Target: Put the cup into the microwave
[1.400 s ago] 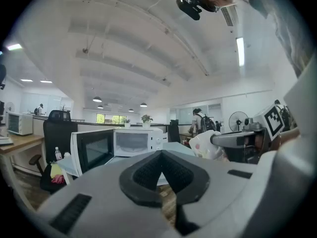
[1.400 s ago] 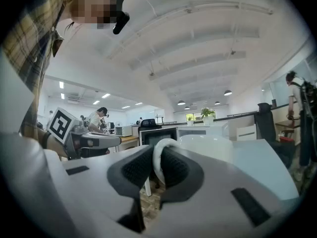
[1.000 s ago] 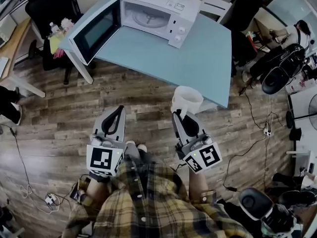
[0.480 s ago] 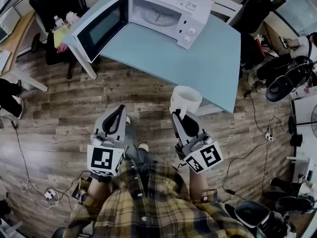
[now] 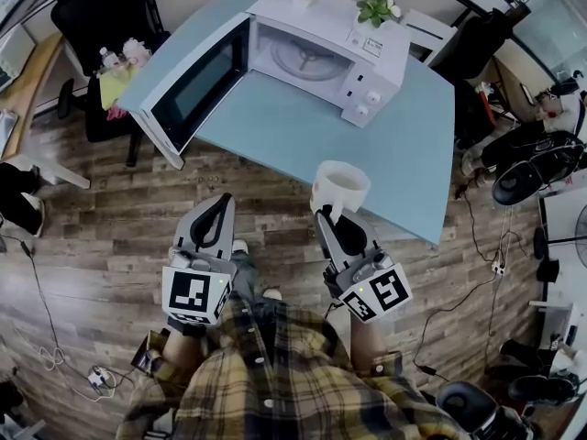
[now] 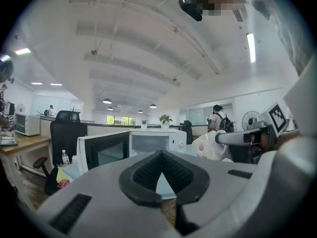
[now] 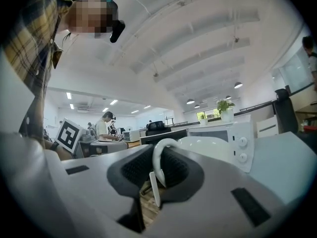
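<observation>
The right gripper is clenched on the handle of the white cup and carries it upright, mouth up, in front of the person. Over the last second the pale blue table has drawn in. The cup hung over the wood floor just short of the table's near edge, and it now hangs right at that edge. The person has walked both grippers forward, and the grip has not changed.

The microwave stands along the table's far edge. Its door is swung wide to the left, the glass turntable inside is bare, and two small potted plants sit on top. The left gripper is closed on nothing and is held beside the right one.

The approach looks only partly done, since the cup is well apart from the cavity. What remains is probably a carry across the table and in through the opening, low enough to clear its top edge. The door is already open, so it likely needs no attention from the free gripper.
</observation>
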